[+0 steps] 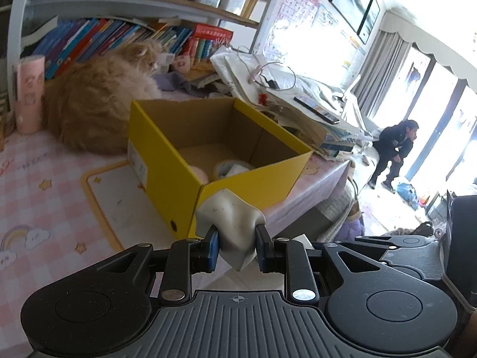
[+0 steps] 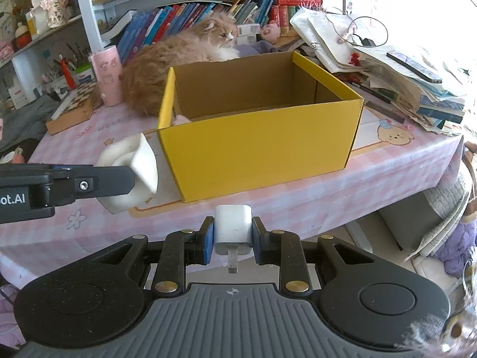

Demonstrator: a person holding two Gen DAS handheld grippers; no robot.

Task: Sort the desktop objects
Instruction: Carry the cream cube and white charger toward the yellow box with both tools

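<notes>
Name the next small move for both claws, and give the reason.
Probably carry the left claw forward over the yellow box and let go of the squashed white piece. It sits just short of the box's near corner, and the box is open with room inside. The right claw, shut on the white charger, is farther back and could follow.

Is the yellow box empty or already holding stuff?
Not empty. The left wrist view shows a tape roll and something pink on the floor of the open yellow box; the rest is hidden by its walls.

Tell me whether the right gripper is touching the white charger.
Touching. The right wrist view shows the right gripper with both blue-padded jaws pressed against the sides of the white charger, no gap visible.
</notes>
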